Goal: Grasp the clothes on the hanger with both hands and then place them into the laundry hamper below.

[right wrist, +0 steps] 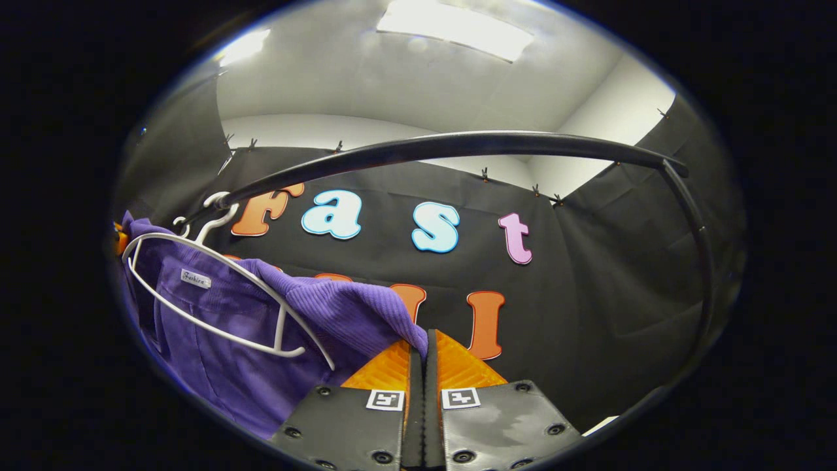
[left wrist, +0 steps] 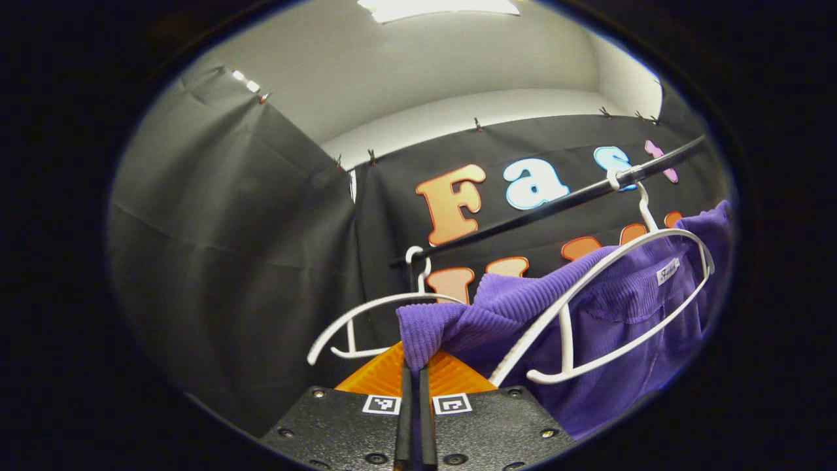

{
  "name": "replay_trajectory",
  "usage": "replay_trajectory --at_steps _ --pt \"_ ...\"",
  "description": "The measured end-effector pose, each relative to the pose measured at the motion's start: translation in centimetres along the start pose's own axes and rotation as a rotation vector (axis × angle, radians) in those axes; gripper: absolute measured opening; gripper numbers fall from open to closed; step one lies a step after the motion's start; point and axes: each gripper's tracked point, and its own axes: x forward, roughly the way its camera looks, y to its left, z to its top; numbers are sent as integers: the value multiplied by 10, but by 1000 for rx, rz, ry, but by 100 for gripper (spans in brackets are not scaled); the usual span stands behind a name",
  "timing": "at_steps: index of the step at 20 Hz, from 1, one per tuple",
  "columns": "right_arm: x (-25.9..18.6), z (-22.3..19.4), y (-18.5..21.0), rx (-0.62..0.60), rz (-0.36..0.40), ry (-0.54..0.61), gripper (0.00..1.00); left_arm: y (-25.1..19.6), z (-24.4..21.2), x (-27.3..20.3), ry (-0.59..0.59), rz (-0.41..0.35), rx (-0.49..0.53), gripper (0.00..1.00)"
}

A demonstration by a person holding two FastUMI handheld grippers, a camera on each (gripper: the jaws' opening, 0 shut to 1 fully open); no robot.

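Your right gripper (right wrist: 419, 356) pinches the purple garment's (right wrist: 340, 304) shoulder | garment draped on a white hanger (right wrist: 216, 261) | hanger hooked over the black rail (right wrist: 458, 144)

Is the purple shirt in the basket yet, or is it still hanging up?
Not yet. Done: both grippers have hold of the purple garment, the left gripper on one shoulder, the right gripper on the other. In hand: it hangs on the white hanger on the rail. Left: pull it off and put it in the hamper.
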Motion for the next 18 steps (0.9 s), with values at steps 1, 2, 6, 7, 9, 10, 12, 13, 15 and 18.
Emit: replay_trajectory --at_steps 1,2,6,7,9,10,12,13,15,18 --pt "-1 -2 2 2 4 9 8 1 -18 3 40 9 9 5" --pt "-2 -4 3 6 9 18 8 1 -38 7 84 3 23 5" --pt "2 -12 5 17 19 28 8 -8 -74 -1 144 -5 -57 5" --pt "3 -11 6 10 19 28 8 -6 -76 -3 145 -5 -58 3" --pt "15 -10 4 -24 11 24 8 -5 -78 -9 142 -5 -64 5" --pt "21 -11 3 -36 4 25 8 -5 -81 -10 145 -7 -73 5" --pt "27 -12 4 -44 -8 16 8 -6 -89 -14 158 -14 -82 5" --pt "33 -15 6 -47 -13 13 8 -7 -94 -14 171 -15 -79 5" --pt "45 -29 9 -29 -19 34 8 -13 -109 -17 190 -18 -76 5" --pt "57 -54 4 -23 -39 80 8 -21 -127 -26 214 -32 -47 5"
